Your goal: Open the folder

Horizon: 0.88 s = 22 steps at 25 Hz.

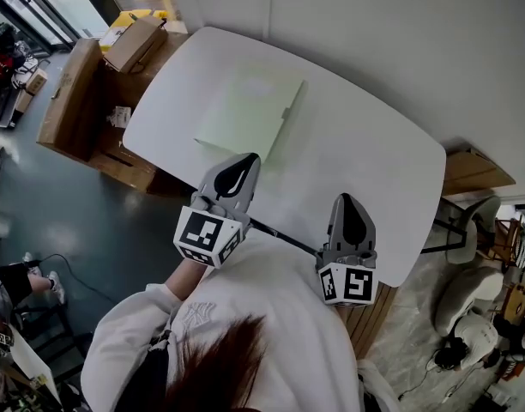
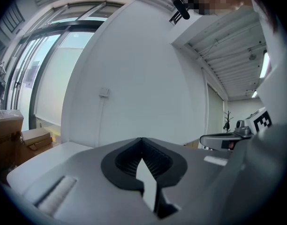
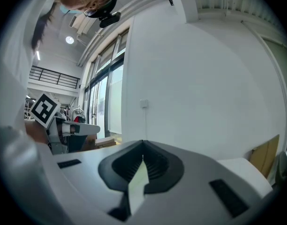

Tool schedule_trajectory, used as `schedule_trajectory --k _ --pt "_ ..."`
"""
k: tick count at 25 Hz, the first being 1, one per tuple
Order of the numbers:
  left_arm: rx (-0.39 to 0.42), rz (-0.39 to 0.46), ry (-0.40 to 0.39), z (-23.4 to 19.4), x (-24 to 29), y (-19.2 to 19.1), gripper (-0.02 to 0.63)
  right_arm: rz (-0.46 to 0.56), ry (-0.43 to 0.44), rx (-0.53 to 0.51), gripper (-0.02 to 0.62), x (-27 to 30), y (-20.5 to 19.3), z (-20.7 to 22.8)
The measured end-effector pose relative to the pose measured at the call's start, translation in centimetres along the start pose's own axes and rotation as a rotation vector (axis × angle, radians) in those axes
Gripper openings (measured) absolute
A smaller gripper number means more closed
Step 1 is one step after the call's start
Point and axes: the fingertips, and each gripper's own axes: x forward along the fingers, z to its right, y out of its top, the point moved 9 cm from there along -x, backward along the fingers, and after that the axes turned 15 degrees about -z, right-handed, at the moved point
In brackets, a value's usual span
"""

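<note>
Sweatshirt (image 1: 245, 316): white, fills my lower head view.
Left gripper (image 1: 244, 166): jaws together, empty; tip overlaps the folder's near edge, contact unclear.
Right gripper (image 1: 348, 206): jaws together, empty.
Folder (image 1: 250, 114): flat on the table (image 1: 374, 144); neither gripper view shows it.

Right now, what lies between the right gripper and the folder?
Only bare white table: the head view shows nothing between the right gripper and the pale green folder.
</note>
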Motion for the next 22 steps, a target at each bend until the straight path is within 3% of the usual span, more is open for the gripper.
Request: schedule_trajectory --k 22 --pt "0.011 0.029 0.007 -0.37 -0.51 0.49 0.008 0.011 0.003 -0.008 0.006 0.29 0.4 -0.47"
